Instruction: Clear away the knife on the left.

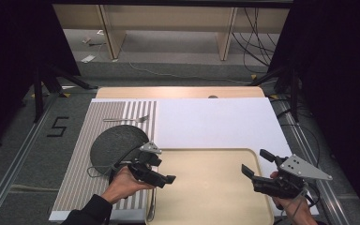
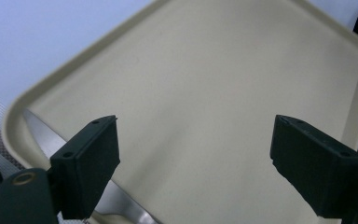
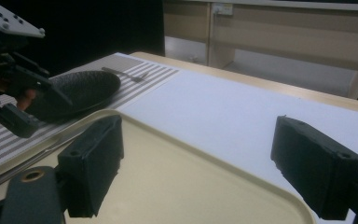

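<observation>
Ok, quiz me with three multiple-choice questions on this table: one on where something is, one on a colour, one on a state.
1. Where does the silver metal fork lie?
A. in a cup
B. on the grey-and-white striped placemat, beyond the dark round plate
C. on the floor

2. What colour is the large rectangular plastic tray?
A. beige
B. red
C. blue

3. How do the left gripper fingers stand?
A. shut on the fork
B. shut on nothing
C. open, nothing between them

Answers:
1. B, the fork rests on the stripes past the plate.
2. A, all views show a beige tray.
3. C, the left gripper view shows a wide gap over bare tray.
</observation>
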Demonstrator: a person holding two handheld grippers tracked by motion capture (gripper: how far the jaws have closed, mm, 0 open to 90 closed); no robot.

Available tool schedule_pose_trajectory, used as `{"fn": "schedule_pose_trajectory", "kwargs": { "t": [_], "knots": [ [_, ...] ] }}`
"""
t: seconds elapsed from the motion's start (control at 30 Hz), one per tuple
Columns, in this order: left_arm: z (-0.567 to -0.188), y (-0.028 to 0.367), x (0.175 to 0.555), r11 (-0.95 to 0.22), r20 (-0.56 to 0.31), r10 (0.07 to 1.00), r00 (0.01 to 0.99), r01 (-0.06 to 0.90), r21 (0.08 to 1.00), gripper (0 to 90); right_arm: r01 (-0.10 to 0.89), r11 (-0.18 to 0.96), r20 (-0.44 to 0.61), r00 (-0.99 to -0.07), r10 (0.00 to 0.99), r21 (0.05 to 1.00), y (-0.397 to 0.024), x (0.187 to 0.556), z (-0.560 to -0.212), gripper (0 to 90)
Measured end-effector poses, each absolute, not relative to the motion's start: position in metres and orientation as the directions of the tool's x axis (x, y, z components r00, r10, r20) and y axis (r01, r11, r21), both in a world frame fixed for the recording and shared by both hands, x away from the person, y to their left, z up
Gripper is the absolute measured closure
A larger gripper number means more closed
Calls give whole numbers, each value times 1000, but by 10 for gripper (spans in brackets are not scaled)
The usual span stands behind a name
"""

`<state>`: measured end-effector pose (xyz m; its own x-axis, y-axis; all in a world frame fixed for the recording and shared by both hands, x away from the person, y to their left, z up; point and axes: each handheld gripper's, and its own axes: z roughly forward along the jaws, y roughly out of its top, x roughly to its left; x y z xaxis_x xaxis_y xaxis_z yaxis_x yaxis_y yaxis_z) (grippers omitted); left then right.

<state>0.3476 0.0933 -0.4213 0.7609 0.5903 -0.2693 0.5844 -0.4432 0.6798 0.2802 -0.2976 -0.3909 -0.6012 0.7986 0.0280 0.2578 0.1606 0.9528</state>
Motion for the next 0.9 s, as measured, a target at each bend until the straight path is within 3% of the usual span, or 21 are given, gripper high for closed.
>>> {"fn": "schedule_pose_trajectory", "kwargs": {
  "t": [0.53,0.9],
  "knots": [
    [-405,117,327,-250,-226,574,787,432,867,117,257,160,28,-601,799,953,-298,280,-391,179],
    [-404,131,318,-171,-218,592,776,385,907,132,259,162,27,-600,799,952,-298,280,-391,178]
  ]
}}
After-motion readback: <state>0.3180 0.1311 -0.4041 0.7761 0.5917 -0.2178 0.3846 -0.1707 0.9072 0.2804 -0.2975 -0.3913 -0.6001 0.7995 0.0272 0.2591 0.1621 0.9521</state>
